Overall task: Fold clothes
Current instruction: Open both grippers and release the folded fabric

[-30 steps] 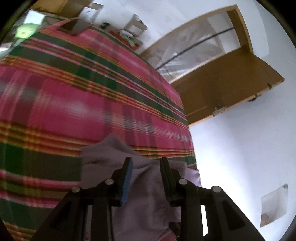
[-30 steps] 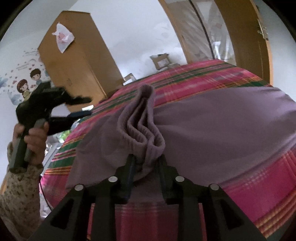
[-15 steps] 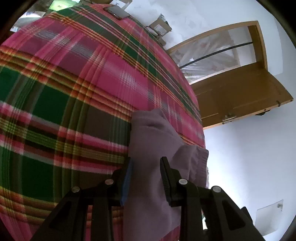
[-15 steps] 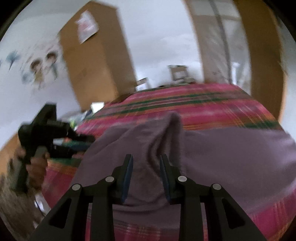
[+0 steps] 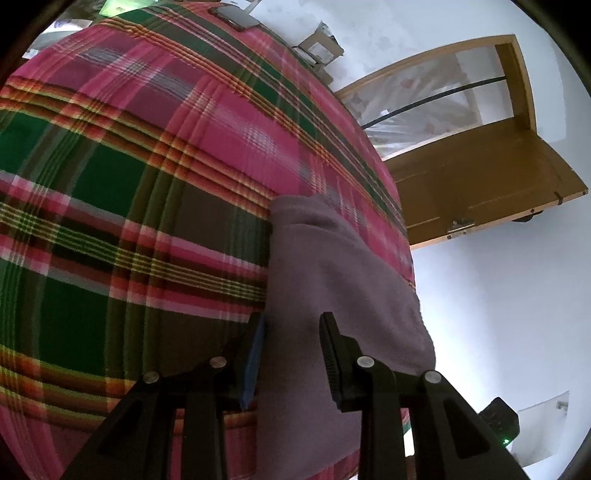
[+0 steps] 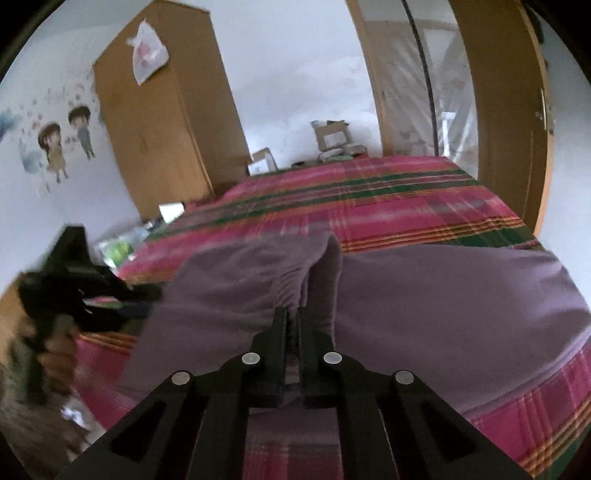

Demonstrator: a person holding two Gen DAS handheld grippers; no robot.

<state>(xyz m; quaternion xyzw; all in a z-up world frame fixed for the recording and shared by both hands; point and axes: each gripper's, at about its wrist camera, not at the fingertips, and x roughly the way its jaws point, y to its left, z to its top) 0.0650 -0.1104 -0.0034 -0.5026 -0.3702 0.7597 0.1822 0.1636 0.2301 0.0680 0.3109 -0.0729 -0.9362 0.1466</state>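
A purple garment (image 6: 443, 295) lies spread on the plaid bedspread (image 6: 369, 199). My right gripper (image 6: 291, 314) is shut on a raised, gathered ridge of it near the front edge, and the cloth peaks up just past the tips. In the left wrist view the same garment (image 5: 332, 277) runs as a long strip beside the bed's right edge. My left gripper (image 5: 292, 319) hovers low over its near end, jaws apart, one finger at the cloth's left border, the other above the fabric. The right wrist view shows that left gripper (image 6: 85, 295) blurred at the left, held by a hand (image 6: 55, 354).
The bedspread (image 5: 129, 184) stretches away in pink and green plaid. A phone (image 5: 236, 16) lies at its far end. A wooden wardrobe (image 6: 159, 129) and cardboard boxes (image 6: 330, 134) stand behind the bed. An open wooden door (image 5: 480, 177) is to the right.
The right jaws have gone from apart to pinched on the cloth ridge and have risen a little. The left gripper came down toward the garment's near end, then stayed still.
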